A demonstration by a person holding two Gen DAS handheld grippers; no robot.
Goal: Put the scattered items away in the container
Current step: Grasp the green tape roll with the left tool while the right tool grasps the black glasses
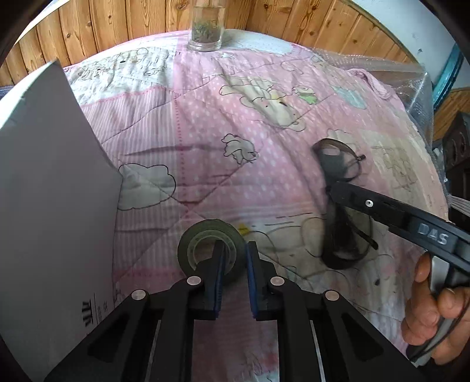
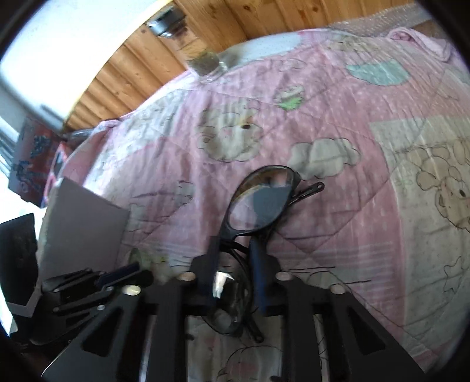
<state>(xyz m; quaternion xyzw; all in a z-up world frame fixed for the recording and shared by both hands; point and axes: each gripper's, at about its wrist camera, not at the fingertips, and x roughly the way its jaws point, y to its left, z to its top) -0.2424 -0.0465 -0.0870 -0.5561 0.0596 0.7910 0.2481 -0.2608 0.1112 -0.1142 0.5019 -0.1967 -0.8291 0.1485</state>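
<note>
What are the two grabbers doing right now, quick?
Left gripper: shut on the tape roll, one finger inside its hole.
Right gripper: shut on the glasses, near the bridge.

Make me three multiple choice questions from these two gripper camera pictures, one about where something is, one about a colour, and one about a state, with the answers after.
1. Where does the glass jar stand?
A. At the far edge of the quilt, by the wooden wall
B. Inside the grey box
C. Between the right gripper's fingers

2. What colour is the roll of tape?
A. Bright red
B. Dark olive green
C. White

3. What is the left gripper doing?
A. Shut tight on the glasses
B. Open in mid-air, far from everything
C. One finger in the roll's hole, the other outside, around its wall

Answers:
1 A, the left wrist view shows it against the planks, beyond the pink cloth.
2 B, the roll looks dull green.
3 C, the fingers straddle the roll's wall; the glasses lie at the right gripper.
</note>
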